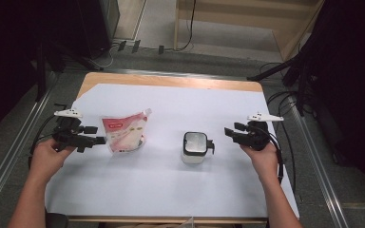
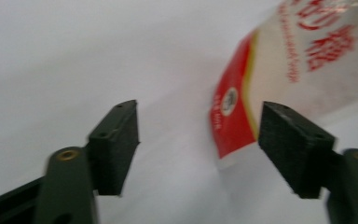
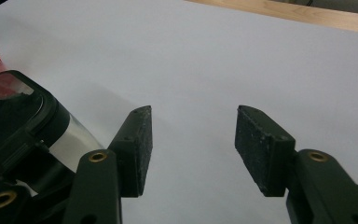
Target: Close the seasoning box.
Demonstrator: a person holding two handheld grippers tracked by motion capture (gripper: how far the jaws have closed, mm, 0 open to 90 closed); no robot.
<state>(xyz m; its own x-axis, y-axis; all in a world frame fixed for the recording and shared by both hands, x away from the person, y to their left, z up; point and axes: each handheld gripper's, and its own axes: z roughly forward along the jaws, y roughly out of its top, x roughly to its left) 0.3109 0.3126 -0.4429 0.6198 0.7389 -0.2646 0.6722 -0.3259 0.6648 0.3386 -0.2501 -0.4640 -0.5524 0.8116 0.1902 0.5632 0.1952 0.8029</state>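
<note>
The left gripper (image 2: 198, 140) has its two black jaws standing apart with nothing pressed between them; the left gripper view shows bare white sheet in the gap, and the red-and-white corner of the pouch (image 2: 279, 79) lies just beyond the right-hand jaw, near it but with no contact that I can make out. That view is blurred, so the print on the pouch reads only as red characters on a clear panel. From the high view the left gripper (image 1: 100, 135) sits just beside the pouch (image 1: 125, 134) at its left edge, the jaws pointing toward it, with the person's left hand (image 1: 47, 154) wrapped round the gripper body.

The right gripper (image 3: 193, 144) also has its jaws spread, clamped on nothing, with plain white sheet between the pads. In the right gripper view the jar (image 3: 23, 126) stands off to the left of the jaws, outside the gap: a clear body under a black-rimmed square lid. From the high view the right gripper (image 1: 232, 129) points at the jar (image 1: 195, 147) from the right and lies near it, with a strip of sheet between the two; the right hand (image 1: 262, 159) holds it from behind.

The pouch lies flat on the white sheet (image 1: 171, 190), its spout toward the far side, left of centre. The jar stands upright near the middle, well apart from the pouch. The sheet covers most of the wooden table (image 1: 171, 80), whose far edge stays bare
</note>
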